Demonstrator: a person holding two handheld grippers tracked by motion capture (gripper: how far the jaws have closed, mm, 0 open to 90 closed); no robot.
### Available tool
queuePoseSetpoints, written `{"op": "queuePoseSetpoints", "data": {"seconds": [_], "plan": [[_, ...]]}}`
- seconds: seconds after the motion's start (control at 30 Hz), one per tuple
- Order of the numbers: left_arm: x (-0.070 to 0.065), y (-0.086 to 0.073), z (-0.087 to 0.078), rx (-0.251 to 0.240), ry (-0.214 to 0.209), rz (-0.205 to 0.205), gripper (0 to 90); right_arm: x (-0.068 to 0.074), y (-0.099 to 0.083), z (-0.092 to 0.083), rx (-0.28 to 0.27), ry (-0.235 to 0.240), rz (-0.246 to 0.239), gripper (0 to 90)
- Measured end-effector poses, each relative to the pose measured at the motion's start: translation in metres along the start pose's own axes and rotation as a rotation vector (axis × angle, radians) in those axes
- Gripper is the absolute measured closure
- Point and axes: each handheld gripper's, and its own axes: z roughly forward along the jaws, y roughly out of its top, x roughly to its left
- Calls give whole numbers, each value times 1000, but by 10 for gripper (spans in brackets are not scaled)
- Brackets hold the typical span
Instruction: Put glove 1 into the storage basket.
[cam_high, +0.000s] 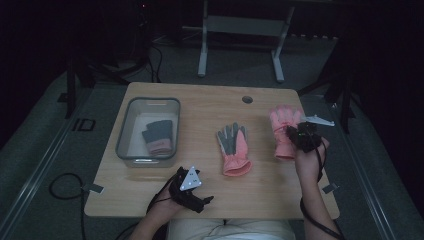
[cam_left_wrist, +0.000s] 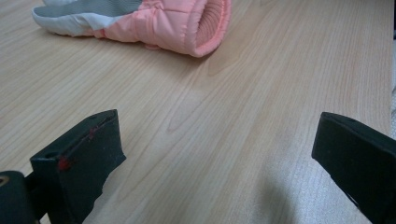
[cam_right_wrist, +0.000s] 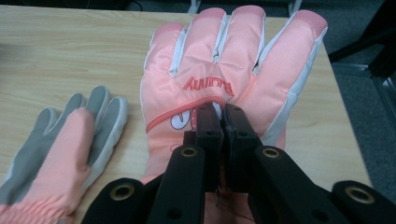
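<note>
Bin on table left side, folded glove pair inside. Palm-up glove at table centre. Second glove right of it, near right edge, clamped by right gripper. Left gripper at near edge.

High view above the table; two low close gripper views, all sharing its wood.

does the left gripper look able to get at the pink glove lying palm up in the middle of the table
Probably yes. The left gripper rests open at the near edge, and only bare table lies between its jaws and the cuff of the palm-up glove. The right gripper is busy, shut on the other glove.
</note>
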Motion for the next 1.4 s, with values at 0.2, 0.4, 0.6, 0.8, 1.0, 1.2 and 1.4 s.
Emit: {"op": "queuePoseSetpoints", "data": {"seconds": [0.2, 0.4, 0.6, 0.8, 1.0, 1.2, 1.4], "plan": [[-1, 0, 0, 2, -1, 12, 14, 14, -27, 8, 60, -12, 29, 862], [0, -1, 0, 0, -1, 5, 14, 22, -49, 30, 120, -18, 24, 858], [0, -1, 0, 1, -3, 2, 14, 20, -53, 49, 163, -37, 10, 842], [0, -1, 0, 4, -4, 3, 14, 19, -58, 58, 176, -33, -17, 770], [0, -1, 0, 2, -6, -1, 14, 9, -51, 49, 156, 24, -54, 703], [0, -1, 1, 5, -8, -1, 14, -2, -37, 35, 129, 128, -197, 598], [0, -1, 1, 7, -8, 0, 14, -5, -32, 38, 139, 159, -260, 571]]}}
